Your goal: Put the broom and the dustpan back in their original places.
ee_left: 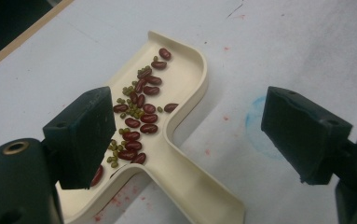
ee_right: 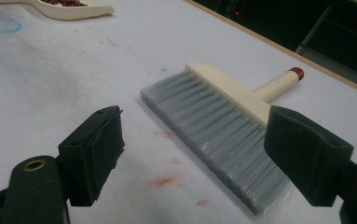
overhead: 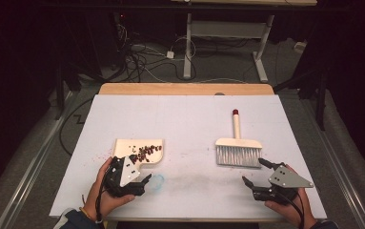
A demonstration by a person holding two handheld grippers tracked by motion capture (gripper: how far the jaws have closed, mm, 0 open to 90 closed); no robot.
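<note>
Both grippers, left (overhead: 144,183) and right (overhead: 253,172), hold jaws released over a stained white table (overhead: 189,124); cables litter the dark floor (overhead: 147,62)

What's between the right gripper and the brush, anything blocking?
Nothing visible. The right gripper sits with jaws open just short of the brush bristles, with bare white table between. The dustpan with beans lies off by the left gripper.

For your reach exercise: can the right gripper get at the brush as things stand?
Probably yes: the right gripper is open, and the brush lies flat just ahead with nothing between them.
</note>
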